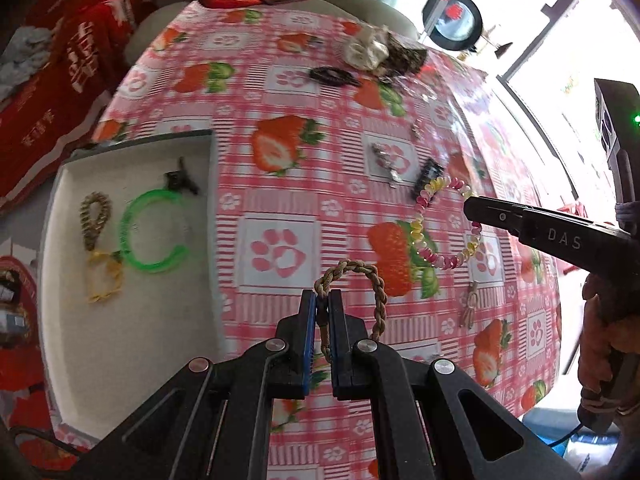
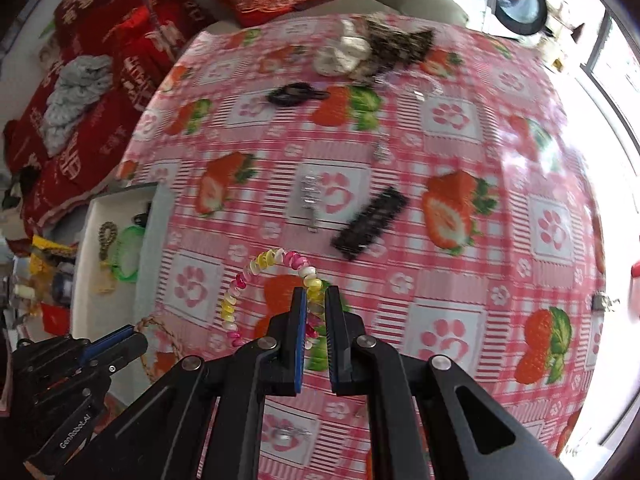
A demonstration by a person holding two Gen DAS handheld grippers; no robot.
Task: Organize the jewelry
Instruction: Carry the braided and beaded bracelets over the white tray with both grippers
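Observation:
My left gripper (image 1: pixel 322 300) is shut on a tan braided rope bracelet (image 1: pixel 374 280) and holds it above the tablecloth, right of the white tray (image 1: pixel 132 320). The tray holds a green ring bracelet (image 1: pixel 154 232), a gold chain bracelet (image 1: pixel 95 216), a yellow chain (image 1: pixel 106 276) and a small black clip (image 1: pixel 181 179). My right gripper (image 2: pixel 316 300) is shut on a pink, yellow and white spiral hair tie (image 2: pixel 248 280), lifted off the table; it also shows in the left wrist view (image 1: pixel 428 232). The left gripper (image 2: pixel 138 338) with the rope bracelet (image 2: pixel 160 328) appears at lower left.
On the strawberry tablecloth (image 1: pixel 280 208) lie a black hair clip (image 2: pixel 370 224), a silver clip (image 2: pixel 310 196), a small silver piece (image 2: pixel 382 150), a black scrunchie (image 2: pixel 294 94), a white and a dark patterned scrunchie (image 2: pixel 344 56) at the far edge. Red cushions lie beyond the table.

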